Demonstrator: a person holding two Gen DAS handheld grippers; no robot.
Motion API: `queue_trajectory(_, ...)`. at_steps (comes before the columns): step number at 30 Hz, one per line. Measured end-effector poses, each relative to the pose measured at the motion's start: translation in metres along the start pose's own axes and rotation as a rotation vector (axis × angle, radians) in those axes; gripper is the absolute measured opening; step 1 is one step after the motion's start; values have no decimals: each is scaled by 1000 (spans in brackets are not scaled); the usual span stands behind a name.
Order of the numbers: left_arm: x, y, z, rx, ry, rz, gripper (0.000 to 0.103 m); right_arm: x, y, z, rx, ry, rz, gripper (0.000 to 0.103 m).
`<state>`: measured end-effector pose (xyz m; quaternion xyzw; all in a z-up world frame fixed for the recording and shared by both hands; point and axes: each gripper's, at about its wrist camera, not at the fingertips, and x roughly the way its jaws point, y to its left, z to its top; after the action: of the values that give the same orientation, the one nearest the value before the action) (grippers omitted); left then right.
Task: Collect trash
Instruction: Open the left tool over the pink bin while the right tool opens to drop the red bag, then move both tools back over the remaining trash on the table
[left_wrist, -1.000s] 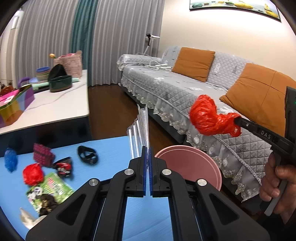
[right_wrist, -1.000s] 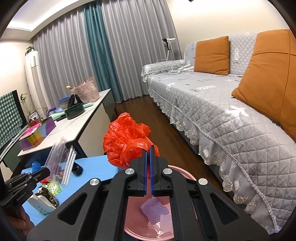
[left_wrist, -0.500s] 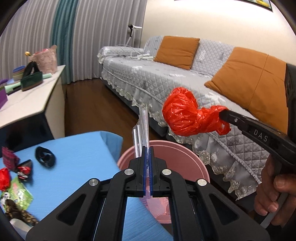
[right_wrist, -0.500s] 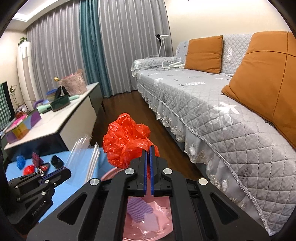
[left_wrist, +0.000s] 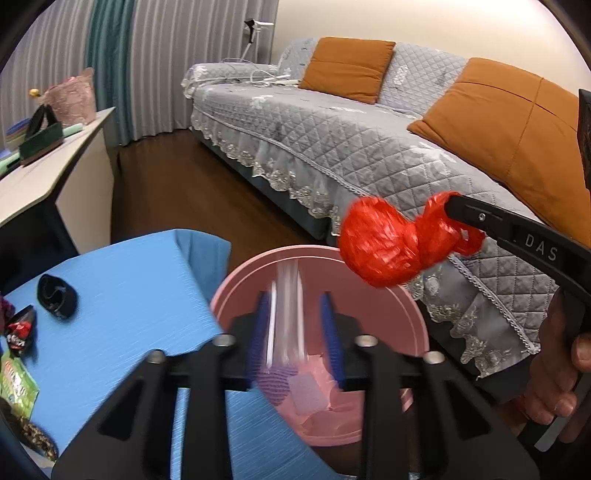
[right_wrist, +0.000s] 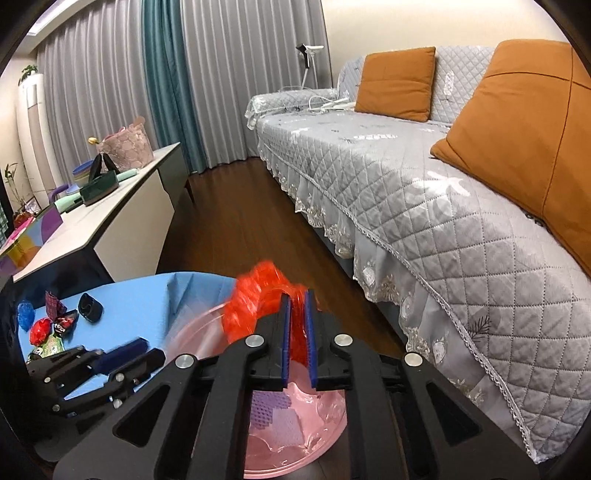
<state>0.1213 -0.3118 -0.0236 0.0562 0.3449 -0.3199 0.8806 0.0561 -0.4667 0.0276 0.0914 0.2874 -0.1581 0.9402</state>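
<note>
A pink bin (left_wrist: 373, 291) stands between the blue table (left_wrist: 122, 288) and the sofa, holding purple and clear scraps. My left gripper (left_wrist: 295, 332) is open over the bin, and a clear plastic bag (left_wrist: 286, 295), blurred, is dropping between its fingers. My right gripper (right_wrist: 297, 332) has its jaws slightly parted over the bin (right_wrist: 325, 421), with the red plastic bag (right_wrist: 258, 299) blurred and slipping from between them. The red bag also shows in the left wrist view (left_wrist: 388, 247) at the right gripper's tip.
Several wrappers lie on the blue table's left side: a black piece (left_wrist: 55, 301), a red-black wrapper (left_wrist: 20, 328), a green packet (left_wrist: 14, 380). A grey quilted sofa (left_wrist: 369, 147) with orange cushions runs along the right. A white sideboard (right_wrist: 103, 218) stands at left.
Both grippers moved over the pink bin. The left jaws opened and let go of the clear bag. The right jaws parted and the red bag began to slip down.
</note>
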Motion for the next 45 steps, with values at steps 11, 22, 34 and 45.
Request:
queue_trajectory(11,-59,25,-1,-42,-70,41,33,-13,13,0,-25,-37,-3,44)
queue_trajectory(22,-159,63,-2,-48,-179,109,33,-32,43,2,-71,-74,43,44)
queue_trajectory(34,-265,189,-38,-236,-265,339,33,-62,113,-9,-195,-127,206,31)
queue_trajectory(45,-262,256,-90,-482,-182,386,32,-60,205,-39,-318,-61,404,23)
